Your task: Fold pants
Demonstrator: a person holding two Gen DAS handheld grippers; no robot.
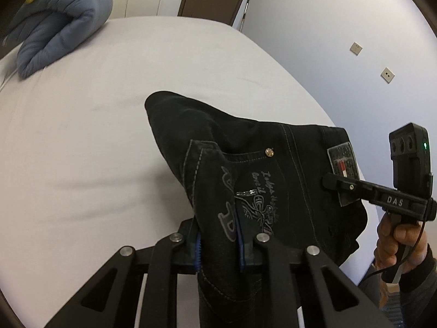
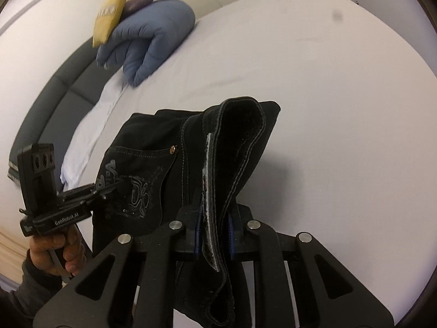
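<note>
We see our left gripper (image 1: 218,248) and our right gripper (image 2: 214,239) each pinched tight on the top edge of the black pants (image 1: 245,169). The pants hang over the white bed (image 1: 82,150), maybe touching it. A blue pillow (image 1: 60,24) lies at a far corner.

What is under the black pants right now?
The black pants hang lifted, pinched by the left gripper and right gripper. Beneath them only the white bed sheet shows; the patch directly under the fabric is covered.
</note>
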